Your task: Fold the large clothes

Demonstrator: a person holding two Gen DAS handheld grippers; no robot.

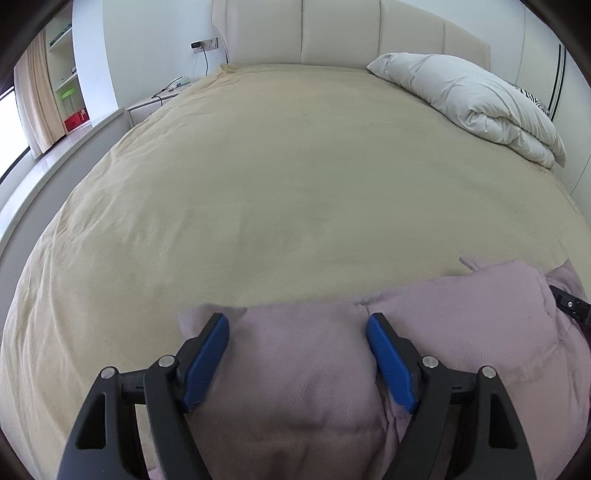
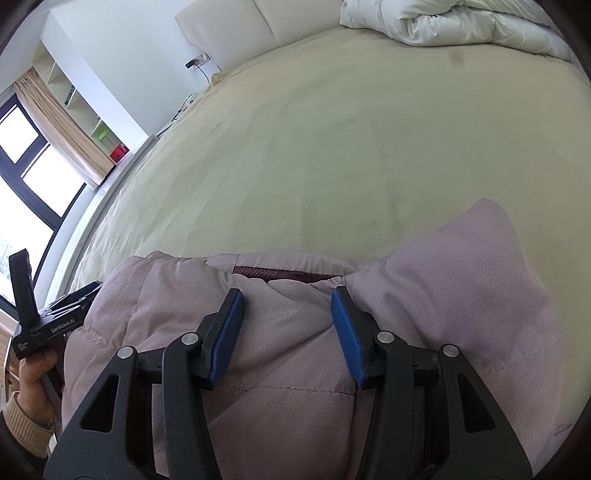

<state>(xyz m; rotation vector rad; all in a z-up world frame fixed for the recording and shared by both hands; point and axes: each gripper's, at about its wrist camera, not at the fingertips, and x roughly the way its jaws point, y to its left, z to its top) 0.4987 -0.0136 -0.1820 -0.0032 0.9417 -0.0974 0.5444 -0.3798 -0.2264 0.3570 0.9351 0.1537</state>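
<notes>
A pale pink quilted puffer jacket (image 1: 443, 325) lies bunched at the near edge of the bed, seen in both wrist views (image 2: 443, 280). My left gripper (image 1: 297, 323) is open, its blue-padded fingers (image 1: 207, 354) straddling a bulge of the jacket. My right gripper (image 2: 288, 299) is open too, fingers (image 2: 347, 332) either side of a padded fold near the dark red lining (image 2: 280, 273). The left gripper body (image 2: 48, 321) and the hand holding it show at the left of the right wrist view.
The bed's beige cover (image 1: 277, 166) stretches ahead to a cream headboard (image 1: 332, 33). A folded white duvet (image 1: 476, 103) lies at the far right corner. A nightstand (image 1: 155, 103), shelves and a curtained window (image 2: 29, 162) are on the left.
</notes>
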